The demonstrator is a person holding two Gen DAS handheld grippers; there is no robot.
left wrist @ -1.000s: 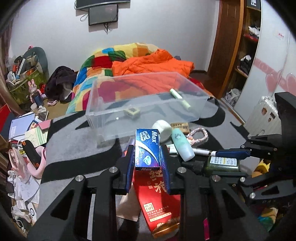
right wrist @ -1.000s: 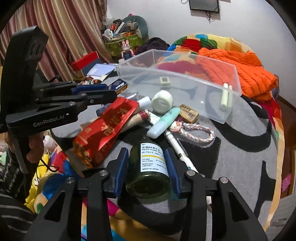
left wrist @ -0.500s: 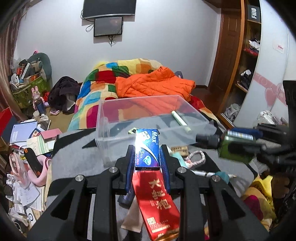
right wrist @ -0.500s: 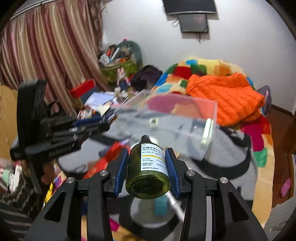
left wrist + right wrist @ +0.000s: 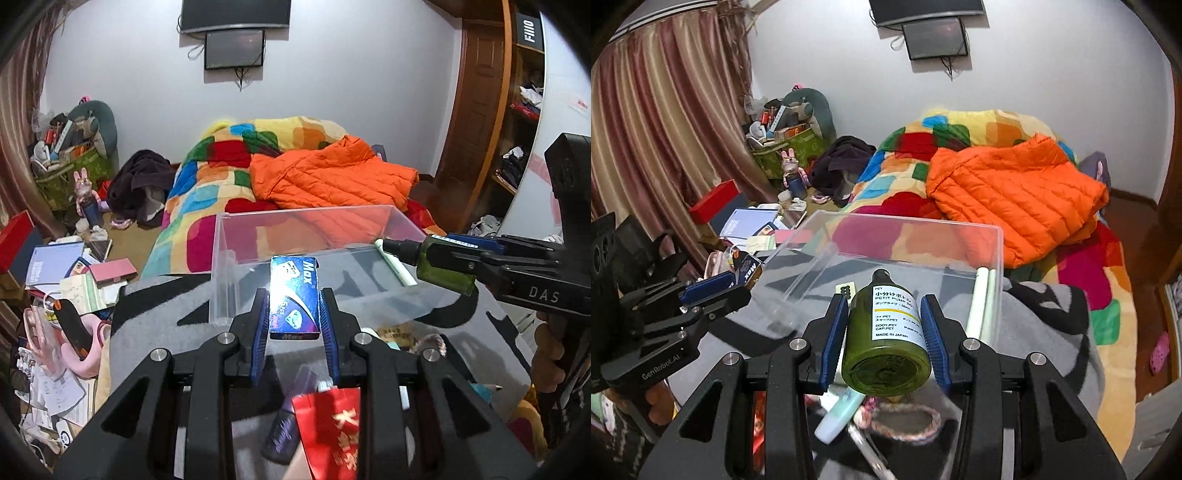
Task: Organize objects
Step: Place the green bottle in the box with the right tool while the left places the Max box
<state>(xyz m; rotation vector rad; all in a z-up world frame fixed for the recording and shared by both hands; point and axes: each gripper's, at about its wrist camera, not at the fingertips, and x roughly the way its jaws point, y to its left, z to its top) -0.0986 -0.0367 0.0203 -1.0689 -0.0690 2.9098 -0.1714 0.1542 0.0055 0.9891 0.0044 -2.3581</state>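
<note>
Left claw grips "Max" box; right claw grips "PETIT PUMP" bottle.

Both wrist cams sit close behind own claw, angled down; share clear bin, bed.

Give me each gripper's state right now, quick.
Left gripper: shut on the blue Max box.
Right gripper: shut on the green pump bottle.

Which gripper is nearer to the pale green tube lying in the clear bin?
Right. The right gripper holds its green bottle beside the pale green tube in the clear bin; the left gripper, clamping a blue box, is at the bin's opposite side.
</note>
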